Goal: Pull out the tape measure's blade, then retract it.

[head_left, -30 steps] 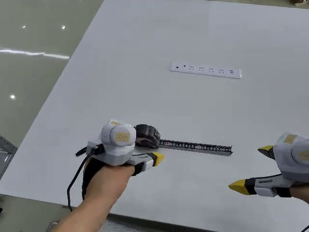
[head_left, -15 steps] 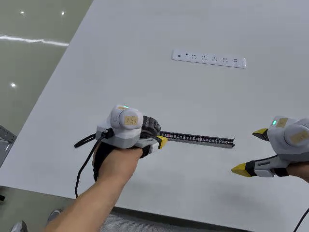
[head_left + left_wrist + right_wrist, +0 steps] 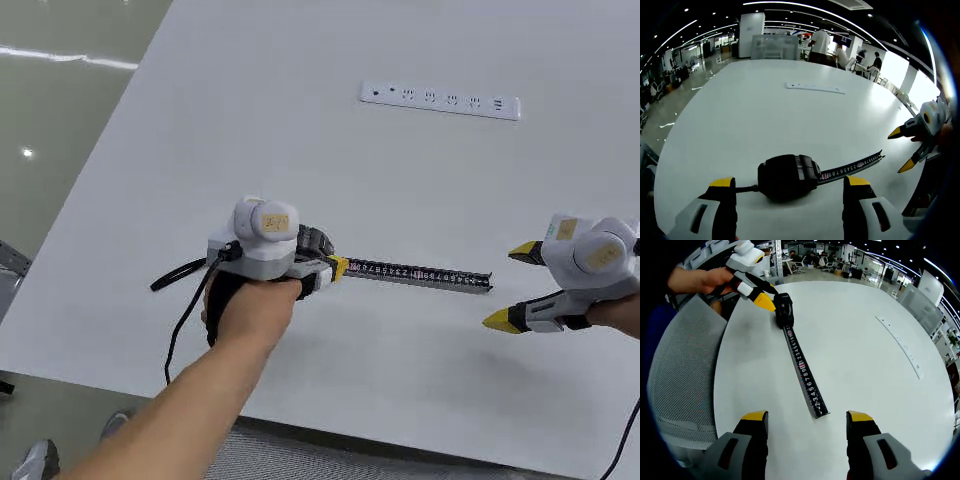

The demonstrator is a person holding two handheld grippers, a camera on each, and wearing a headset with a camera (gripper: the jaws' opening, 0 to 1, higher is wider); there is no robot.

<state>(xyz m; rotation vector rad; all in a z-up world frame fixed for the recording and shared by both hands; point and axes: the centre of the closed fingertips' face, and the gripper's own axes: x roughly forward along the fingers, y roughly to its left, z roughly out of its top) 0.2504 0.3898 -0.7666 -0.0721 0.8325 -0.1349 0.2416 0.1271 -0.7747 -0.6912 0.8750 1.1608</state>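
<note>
Left gripper, jaws spread, straddles the tape measure case on the white worktop, probably to steady it. Its blade lies extended toward the right gripper, which is spread and empty. A power strip lies beyond.

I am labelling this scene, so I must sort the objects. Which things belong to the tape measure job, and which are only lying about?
For the job: tape measure, its pulled-out blade, left gripper, right gripper.
Just lying about: power strip, mesh chair. The table only carries the work.
</note>
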